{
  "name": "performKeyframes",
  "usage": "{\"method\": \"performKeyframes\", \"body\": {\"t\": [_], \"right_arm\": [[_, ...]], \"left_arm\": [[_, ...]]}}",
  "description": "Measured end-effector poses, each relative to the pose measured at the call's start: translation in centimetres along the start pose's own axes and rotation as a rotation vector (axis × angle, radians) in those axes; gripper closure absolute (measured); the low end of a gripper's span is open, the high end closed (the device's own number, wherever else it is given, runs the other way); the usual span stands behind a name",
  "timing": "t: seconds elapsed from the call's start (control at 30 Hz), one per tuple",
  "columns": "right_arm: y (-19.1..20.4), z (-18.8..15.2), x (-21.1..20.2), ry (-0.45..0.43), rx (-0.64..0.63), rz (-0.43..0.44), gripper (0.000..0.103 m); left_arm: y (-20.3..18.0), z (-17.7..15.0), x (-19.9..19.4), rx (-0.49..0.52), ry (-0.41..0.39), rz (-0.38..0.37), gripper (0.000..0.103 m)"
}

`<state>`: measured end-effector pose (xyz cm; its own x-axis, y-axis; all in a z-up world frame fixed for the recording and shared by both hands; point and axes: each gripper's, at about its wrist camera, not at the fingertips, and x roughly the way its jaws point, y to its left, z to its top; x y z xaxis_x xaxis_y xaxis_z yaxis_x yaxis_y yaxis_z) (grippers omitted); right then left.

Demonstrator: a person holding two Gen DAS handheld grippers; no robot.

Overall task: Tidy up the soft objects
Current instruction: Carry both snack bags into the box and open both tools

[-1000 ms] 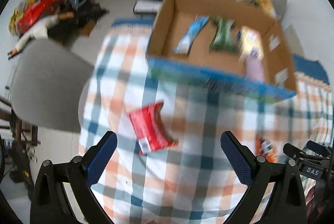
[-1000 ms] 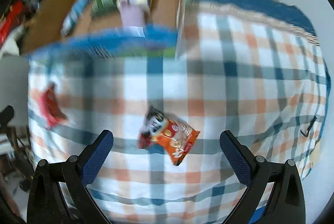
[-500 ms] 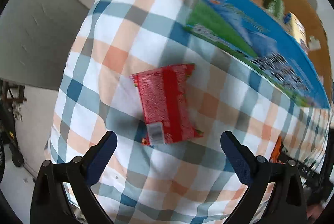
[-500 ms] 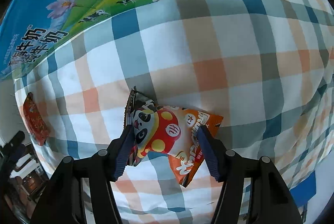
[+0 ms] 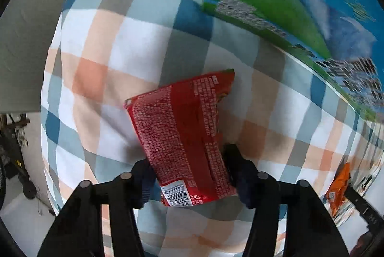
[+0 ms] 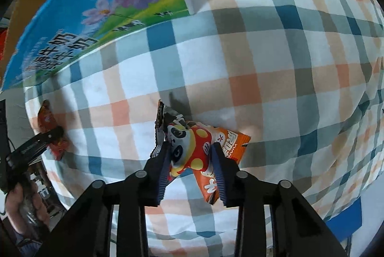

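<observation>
Red pack (image 5: 184, 137) is lying back-up w/ barcode toward the camera on the checked cloth (image 5: 134, 41) covering the surface, and the left tongs (image 5: 187, 175) are sitting closed in on its near end, one finger touching each side edge, gripping it while it's resting on the cloth. Right tongs (image 6: 192, 161) are pinching the orange panda pack (image 6: 204, 146) across its middle, fingers narrowed tight against it; the pack is bulging between them, its far end touching the cloth. Box (image 6: 96, 17), blue-green w/ flowers printed on the side, is standing at the far edge of the cloth, beyond both packs and apart from them. In the right view the red pack is showing small at the left edge w/ the left tongs on it, and a hand (image 6: 21, 204) is wrapping the handle below. In the left view the orange pack is peeking in at the lower right.
</observation>
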<state>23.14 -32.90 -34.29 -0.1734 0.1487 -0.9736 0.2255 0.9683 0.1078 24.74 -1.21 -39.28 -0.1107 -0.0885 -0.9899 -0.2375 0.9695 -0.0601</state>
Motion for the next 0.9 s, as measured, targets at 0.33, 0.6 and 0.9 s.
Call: {"method": "performKeyframes", "body": {"t": [0.33, 0.6, 0.9], "right_arm": [[3.0, -0.5, -1.3, -0.018, -0.100, -0.086, 0.062], [0.3, 0.4, -0.5, 0.047, 0.053, 0.038, 0.041], [0.6, -0.5, -2.8, -0.007, 0.056, 0.062, 0.070]], "left_arm": [[-4.6, -5.3, -2.2, 0.121, -0.074, 0.004, 0.056], [-8.5, -5.8, -1.6, 0.176, -0.069, 0.013, 0.056], [-9.7, -5.4, -3.0, 0.203, -0.091, 0.017, 0.059]]}}
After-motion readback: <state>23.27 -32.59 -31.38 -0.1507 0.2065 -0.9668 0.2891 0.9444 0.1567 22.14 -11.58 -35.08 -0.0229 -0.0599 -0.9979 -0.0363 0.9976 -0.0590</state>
